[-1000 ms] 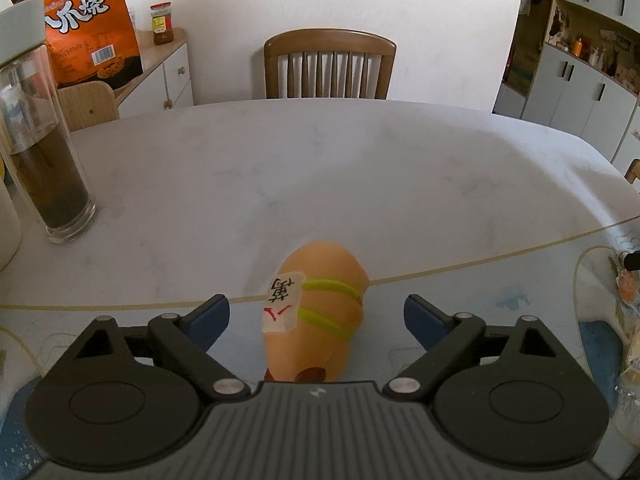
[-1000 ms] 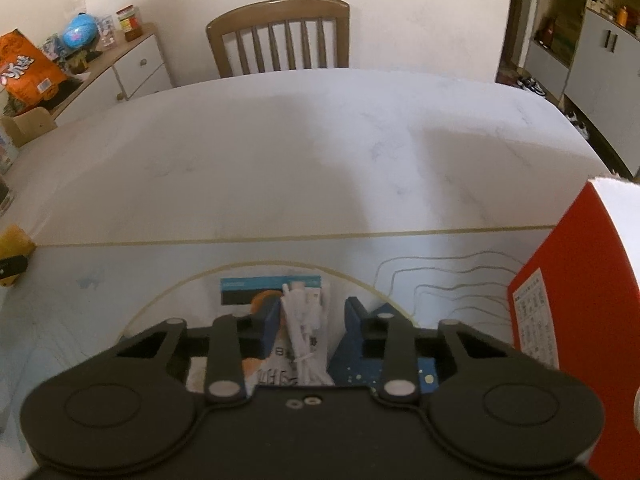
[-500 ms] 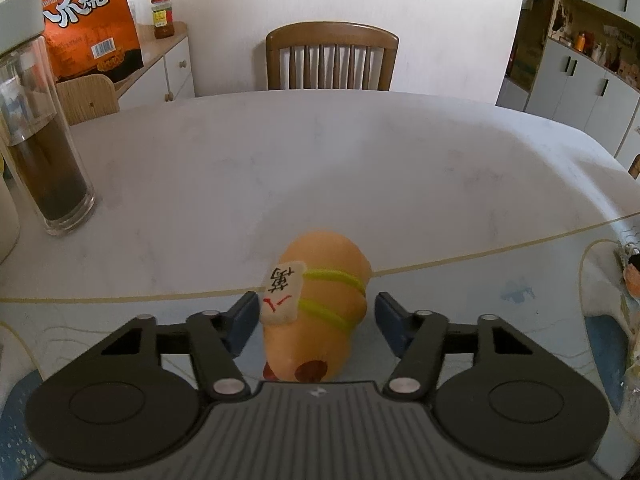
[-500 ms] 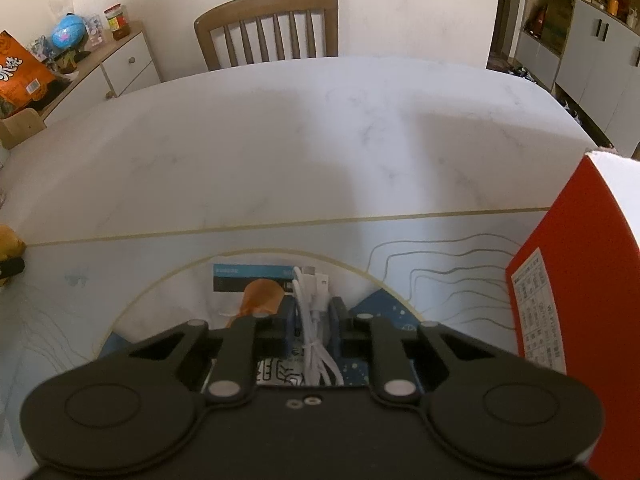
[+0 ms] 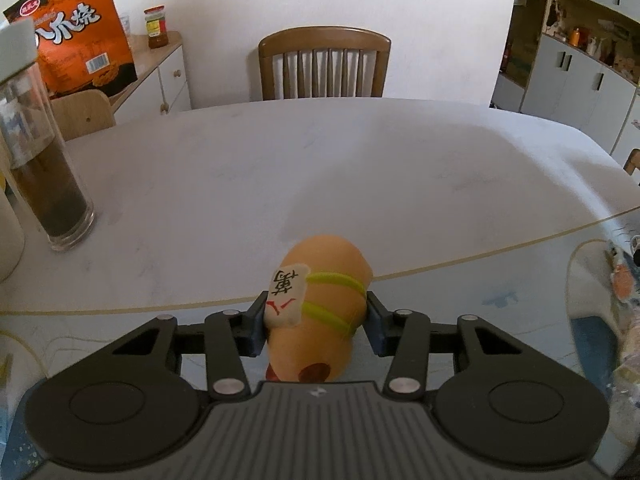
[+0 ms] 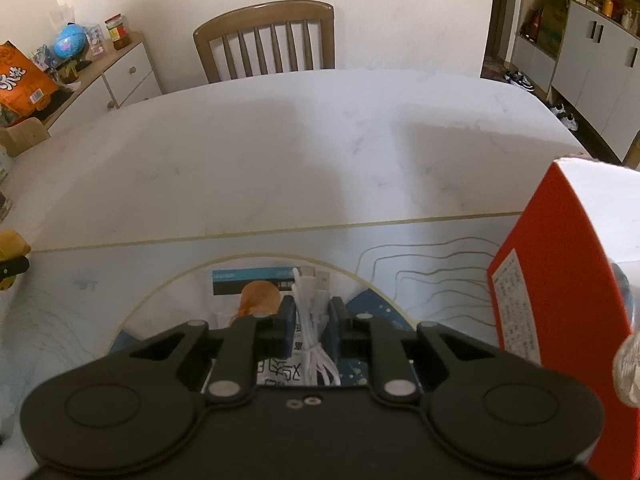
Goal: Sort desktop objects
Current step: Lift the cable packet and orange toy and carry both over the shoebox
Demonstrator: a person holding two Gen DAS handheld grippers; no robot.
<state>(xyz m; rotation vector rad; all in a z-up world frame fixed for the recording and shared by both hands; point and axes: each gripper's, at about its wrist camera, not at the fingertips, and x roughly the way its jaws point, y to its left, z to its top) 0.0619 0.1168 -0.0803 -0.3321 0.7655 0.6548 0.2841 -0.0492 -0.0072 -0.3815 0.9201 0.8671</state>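
Orange toy (image 5: 320,304) sat on the mat at the near edge of the table (image 5: 280,168), and the left gripper (image 5: 316,326) had just been closing on it; both blue pads now pressed its sides. Its bottom end was hidden behind the gripper body. A glass jar (image 5: 44,168) stood at ten o'clock, cut off at the frame edge. The right gripper (image 6: 313,318) was squeezed tight on a white cable (image 6: 312,304). A red box (image 6: 560,312) at three o'clock was only partly seen.
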